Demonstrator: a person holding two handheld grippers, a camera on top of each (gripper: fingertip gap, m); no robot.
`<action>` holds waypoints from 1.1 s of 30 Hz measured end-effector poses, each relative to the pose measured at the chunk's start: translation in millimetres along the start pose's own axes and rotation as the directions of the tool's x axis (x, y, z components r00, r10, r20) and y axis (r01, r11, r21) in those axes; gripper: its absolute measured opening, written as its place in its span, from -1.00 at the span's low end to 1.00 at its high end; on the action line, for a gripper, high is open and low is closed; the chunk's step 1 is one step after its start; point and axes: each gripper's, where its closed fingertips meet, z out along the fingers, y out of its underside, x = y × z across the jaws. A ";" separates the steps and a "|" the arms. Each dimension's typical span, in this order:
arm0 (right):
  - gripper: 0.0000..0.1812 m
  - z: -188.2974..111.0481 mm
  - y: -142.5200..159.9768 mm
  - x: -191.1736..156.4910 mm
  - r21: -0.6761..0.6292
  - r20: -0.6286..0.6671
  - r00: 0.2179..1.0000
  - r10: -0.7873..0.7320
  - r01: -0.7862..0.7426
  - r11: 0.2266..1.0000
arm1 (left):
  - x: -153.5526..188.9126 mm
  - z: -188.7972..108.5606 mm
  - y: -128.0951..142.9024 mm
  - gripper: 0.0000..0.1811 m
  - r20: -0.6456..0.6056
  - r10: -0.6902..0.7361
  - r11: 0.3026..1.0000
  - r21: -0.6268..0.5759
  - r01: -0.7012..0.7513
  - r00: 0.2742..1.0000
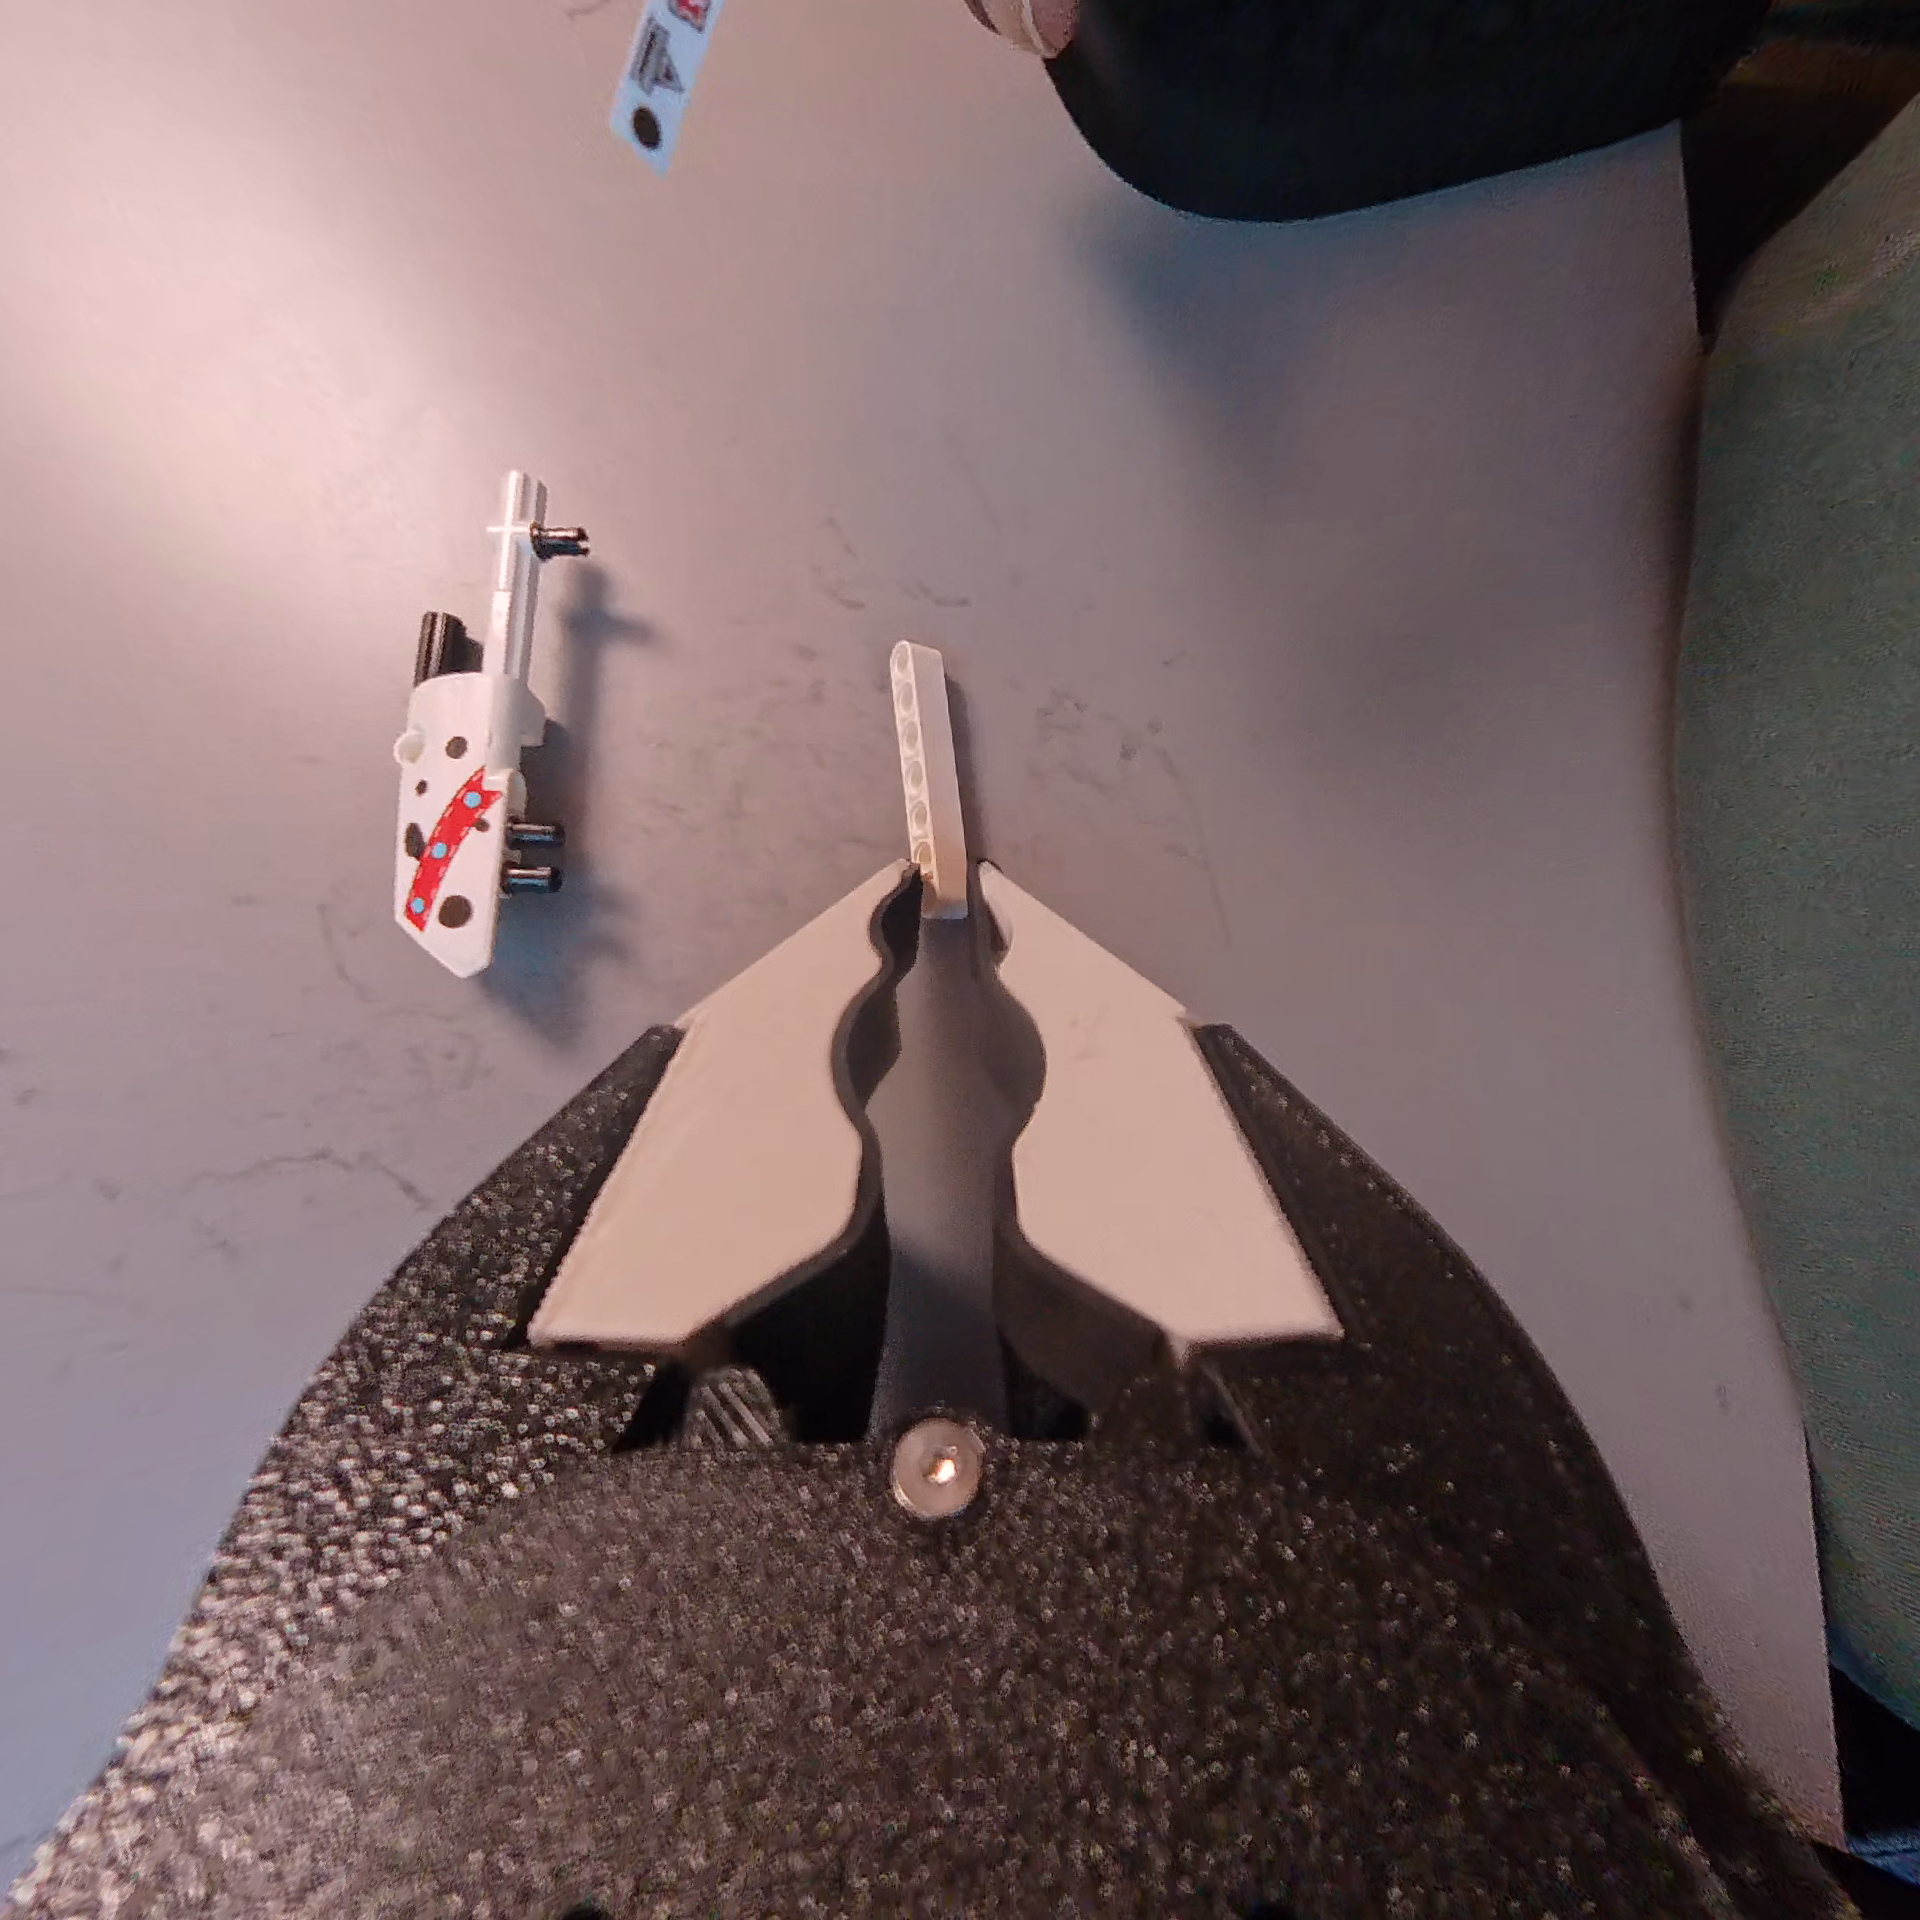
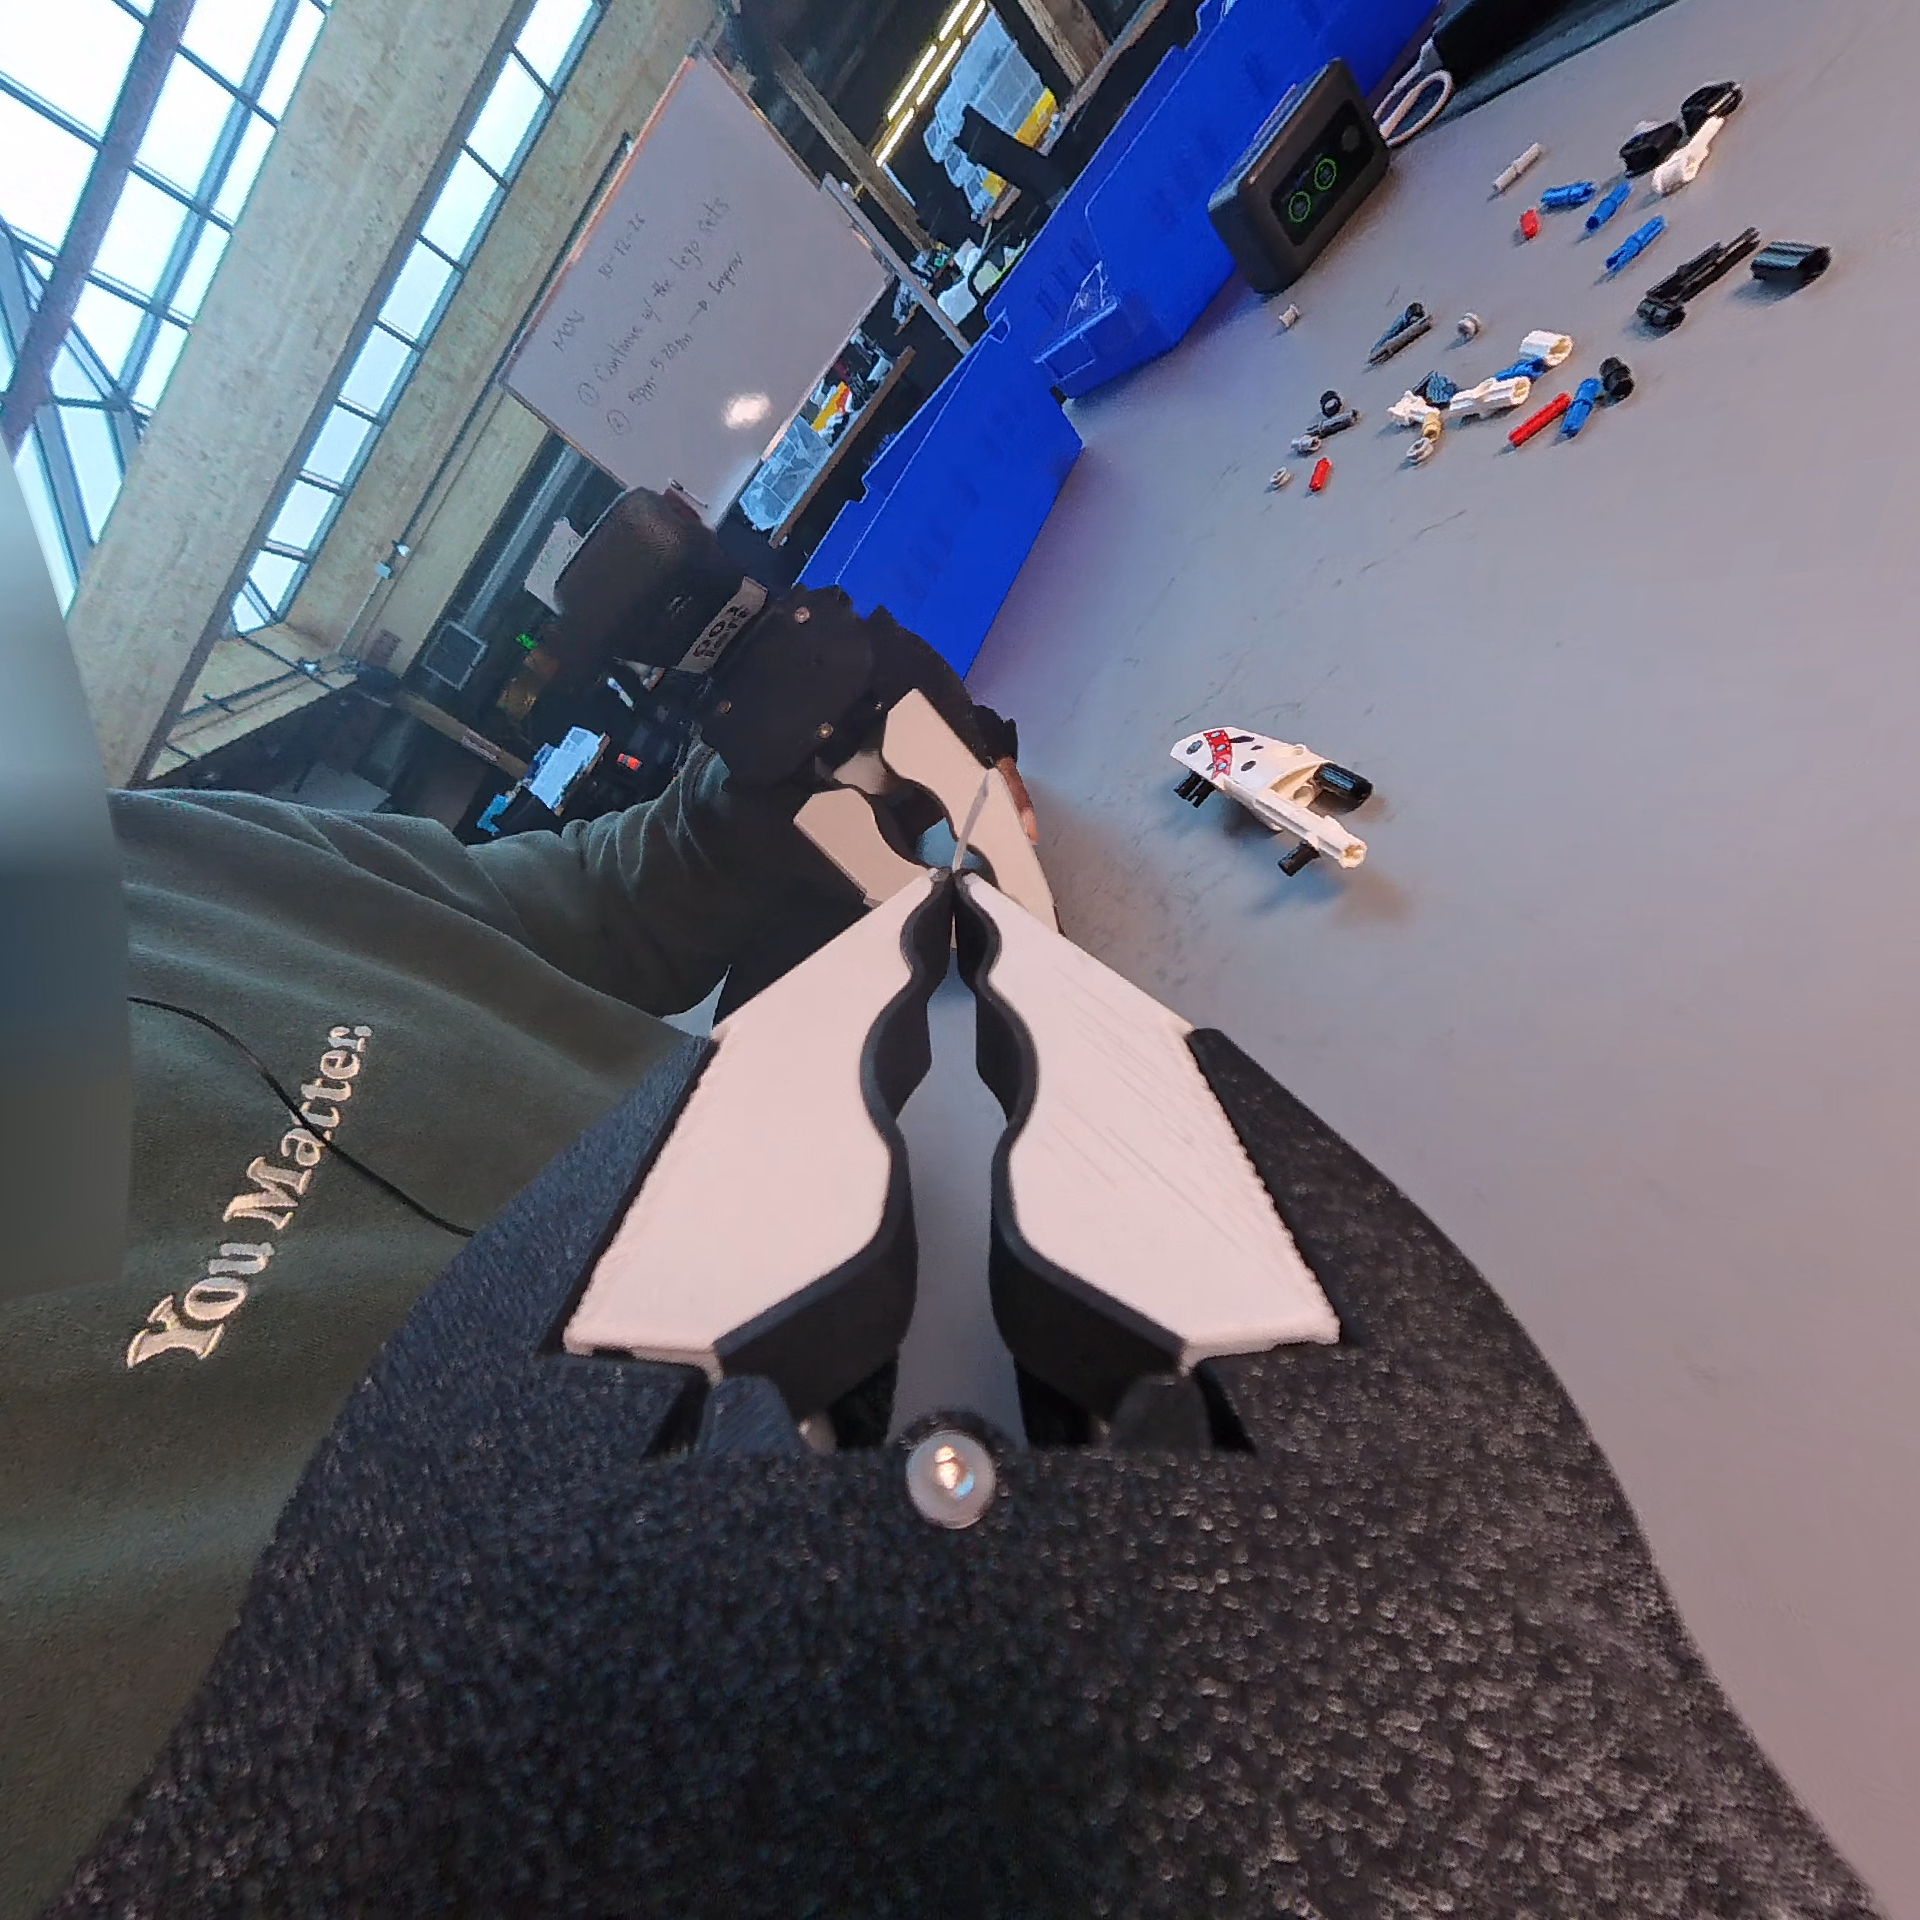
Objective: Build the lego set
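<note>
L gripper [image 1: 948,883] pinches 1 end of a white holed beam [image 1: 921,764], frame center in L wrist view; the beam sticks out past the tips over the grey table [image 1: 1299,623]. R gripper [image 2: 951,881] tips nearly shut on a thin pale strip [image 2: 968,831], seen edge-on in R wrist view, can't tell what it is. L gripper also shows in R view just behind the R tips, center frame. White lego sub-assembly w/ red stripe, black pins [image 1: 462,790] lies on table, center-left in L view, well apart from the beam; same piece sits right of center in R view [image 2: 1273,795]. Loose lego parts, blue/red/black/white [image 2: 1507,384], scattered upper right in R view, near a small black device [image 2: 1299,182] and blue bins [image 2: 956,488]. Sticker sheet [image 1: 665,78] at top edge in L view. Green sleeve [image 2: 582,904] left of center in R view.
</note>
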 end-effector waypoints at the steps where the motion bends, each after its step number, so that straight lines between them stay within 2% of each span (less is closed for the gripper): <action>1: -1.00 -0.4 -0.4 -0.2 0.003 0.001 1.000 -0.001 0.001 1.000 | -0.2 -0.1 0.0 -0.91 -0.016 -0.019 1.000 -0.001 0.019 1.000; 7: -1.00 0.2 0.9 -0.4 -0.004 0.002 1.000 0.001 -0.001 1.000 | -2.2 0.0 2.3 -0.80 -0.063 -0.075 0.997 -0.007 0.075 0.995; 11: -1.00 2.2 4.8 0.3 -0.031 -0.001 1.000 0.012 -0.012 0.999 | -8.3 -4.9 -0.9 -0.81 -0.037 -0.082 0.996 0.027 0.083 0.996; 14: -1.00 4.1 7.5 0.6 -0.051 -0.006 1.000 0.011 -0.012 0.999 | 4.0 -11.4 -11.2 -0.83 -0.062 0.012 0.996 0.085 -0.006 0.998; 18: -1.00 5.9 8.5 1.4 -0.060 -0.012 1.000 0.011 -0.012 0.998 | 11.4 -7.1 -10.7 -0.89 -0.034 0.126 0.990 0.067 -0.123 0.991; 28: -1.00 3.3 6.9 1.3 -0.040 -0.009 1.000 0.018 -0.018 0.999 | 3.9 2.8 -7.0 -0.90 -0.067 0.059 0.998 0.018 -0.058 0.996; 33: -1.00 3.7 7.3 0.4 -0.043 -0.001 1.000 0.019 -0.019 0.999 | -1.4 5.9 -2.6 -0.81 -0.088 -0.003 0.999 -0.042 -0.001 0.996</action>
